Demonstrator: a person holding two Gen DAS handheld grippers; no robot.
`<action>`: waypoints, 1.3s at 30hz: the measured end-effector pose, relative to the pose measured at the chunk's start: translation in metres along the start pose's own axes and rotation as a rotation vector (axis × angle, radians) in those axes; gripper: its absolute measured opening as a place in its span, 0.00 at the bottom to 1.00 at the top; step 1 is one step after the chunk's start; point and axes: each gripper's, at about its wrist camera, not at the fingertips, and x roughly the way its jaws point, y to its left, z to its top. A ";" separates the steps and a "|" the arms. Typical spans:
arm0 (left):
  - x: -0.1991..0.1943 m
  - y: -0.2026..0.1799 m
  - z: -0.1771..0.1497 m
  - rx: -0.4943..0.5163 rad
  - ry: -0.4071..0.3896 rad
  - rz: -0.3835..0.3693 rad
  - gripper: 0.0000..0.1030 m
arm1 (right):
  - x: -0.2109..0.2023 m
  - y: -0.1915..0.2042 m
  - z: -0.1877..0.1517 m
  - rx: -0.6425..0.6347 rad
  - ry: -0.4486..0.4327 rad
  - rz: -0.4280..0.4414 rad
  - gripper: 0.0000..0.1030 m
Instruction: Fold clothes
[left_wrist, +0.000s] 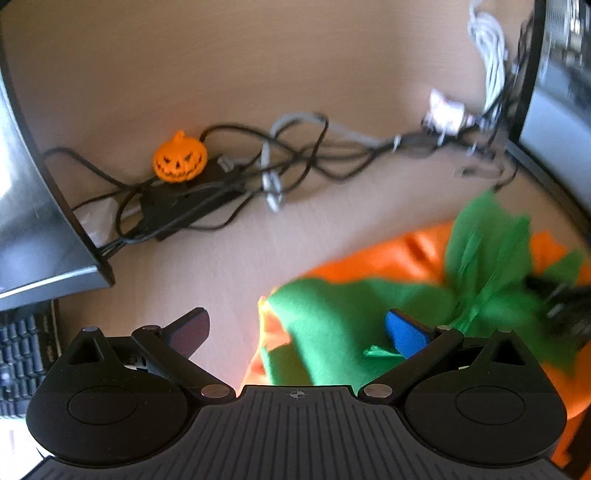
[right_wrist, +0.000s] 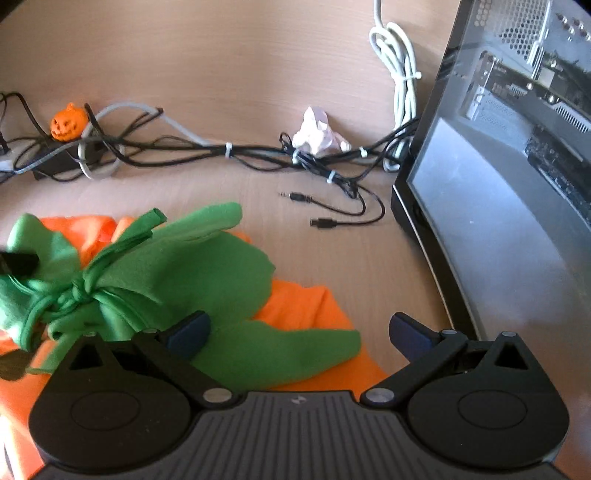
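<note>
An orange garment with green felt leaves and a knotted green tie lies crumpled on the wooden desk. In the left wrist view my left gripper is open over the garment's left edge, its blue fingertip resting above the green felt. The right wrist view shows the same orange garment and green leaves with the knot at lower left. My right gripper is open above the garment's right side, nothing between its fingers.
A tangle of black and grey cables runs along the back of the desk with a small orange pumpkin figure, crumpled paper and white cord. A computer case stands at right; a monitor and keyboard sit at left.
</note>
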 end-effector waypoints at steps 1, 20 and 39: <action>0.003 -0.001 -0.003 0.007 0.012 0.004 1.00 | -0.006 -0.002 0.002 0.016 -0.020 0.018 1.00; -0.008 0.011 0.004 -0.092 -0.007 -0.067 1.00 | 0.018 0.006 -0.006 -0.010 0.032 -0.028 1.00; -0.010 0.015 -0.002 -0.111 -0.002 -0.075 1.00 | 0.025 -0.001 -0.006 0.053 0.046 -0.031 1.00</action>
